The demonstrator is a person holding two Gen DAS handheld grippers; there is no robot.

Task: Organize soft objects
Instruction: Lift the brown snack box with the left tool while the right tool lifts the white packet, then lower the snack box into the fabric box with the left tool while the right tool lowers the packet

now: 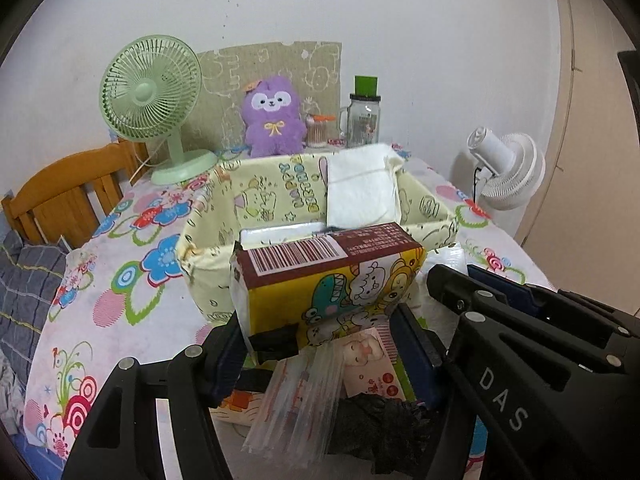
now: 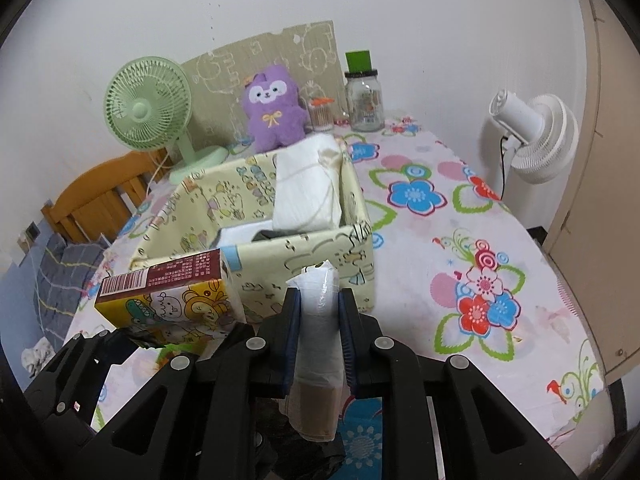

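Left tongs [image 1: 320,344] clamp cartoon tissue pack [image 1: 328,276], right tongs [image 2: 318,328] pinch clear-wrapped pack [image 2: 318,300] — probably tissues; lift both over fabric bin [image 2: 320,244] rim at frame centre — then release.

A plain white wall [image 1: 320,8] stands behind the table [image 2: 460,216] with its flowered cloth. A wooden chair [image 1: 68,196] sits left, a beige door [image 2: 608,160] right.

Hiding most of the fabric bin's [image 1: 208,240] near wall behind the cartoon tissue pack [image 1: 332,280]. Cutting off the wooden chair [image 1: 68,196] at the left edge. Blurring the tiny print on the glass jar [image 2: 366,104] beyond reading.
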